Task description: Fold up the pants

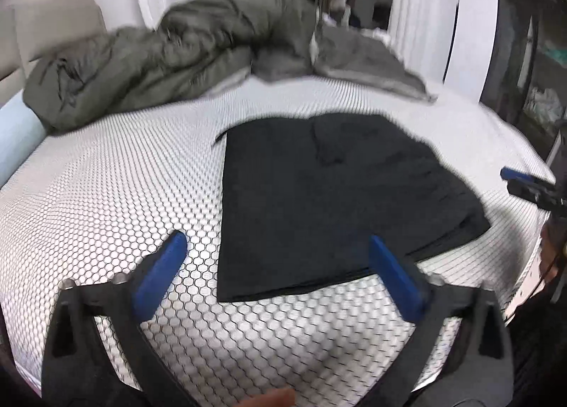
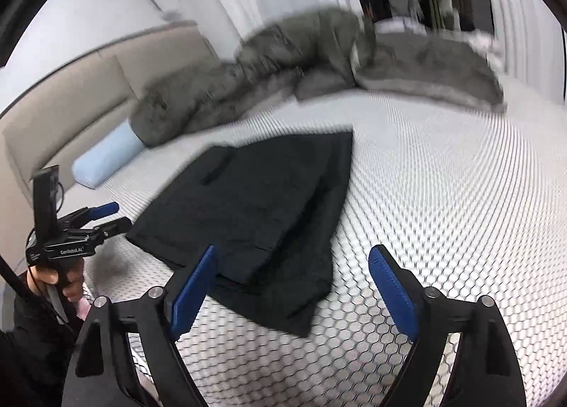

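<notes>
While both my left gripper [image 1: 274,258] and right gripper [image 2: 290,269] hang spread and empty, the pants [image 1: 329,194] lie folded just ahead, left nearer.

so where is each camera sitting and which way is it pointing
Left wrist: sits on the left tool, faces forward over the folded black pants toward the grey duvet; its own open blue fingers show, with the right tool at the edge.
Right wrist: sits on the right tool, faces the pants from their other side; own open fingers, left tool and hand show.
Shared: pants, duvet, honeycomb mattress.
</notes>
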